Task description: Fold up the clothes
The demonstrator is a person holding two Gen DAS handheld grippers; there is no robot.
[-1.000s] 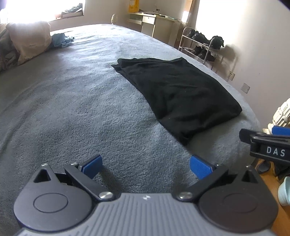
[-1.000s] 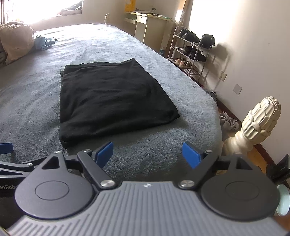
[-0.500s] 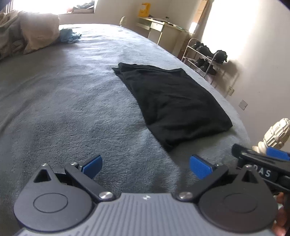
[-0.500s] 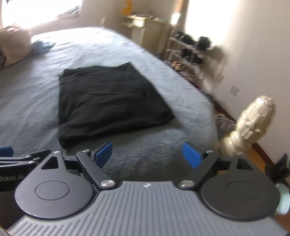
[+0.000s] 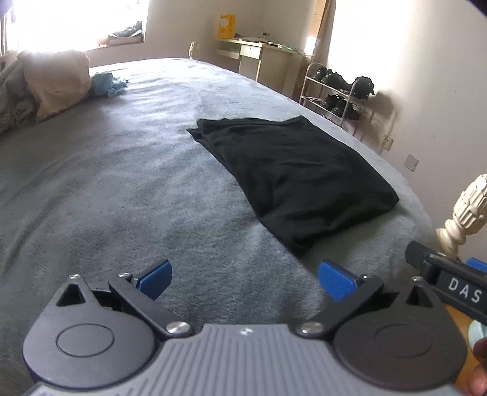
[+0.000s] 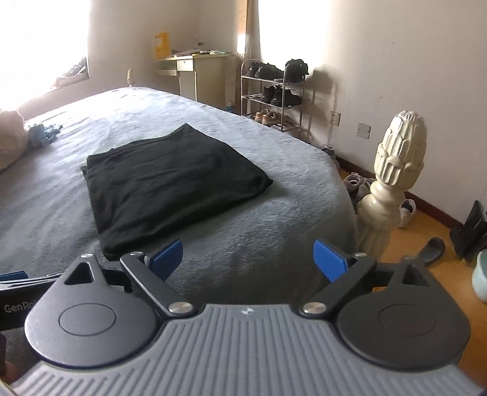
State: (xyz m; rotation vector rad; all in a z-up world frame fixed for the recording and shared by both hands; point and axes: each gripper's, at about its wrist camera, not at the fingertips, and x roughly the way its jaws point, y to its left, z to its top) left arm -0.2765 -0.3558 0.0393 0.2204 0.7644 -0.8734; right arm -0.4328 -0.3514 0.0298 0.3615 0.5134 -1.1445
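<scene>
The black garment lies folded on the bed; left gripper spread empty, right gripper opening, empty; next likely another garment.

Grey bed; carved cream bedpost at its corner. Beyond it, shoe rack against pale wall, desk alongside. Bright window behind bed.

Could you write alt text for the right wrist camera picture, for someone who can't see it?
A folded black garment lies flat on a grey bed. In front of it the right hand-held gripper is opening, with nothing between its blue fingertips. A carved cream bedpost stands to the right.
</scene>
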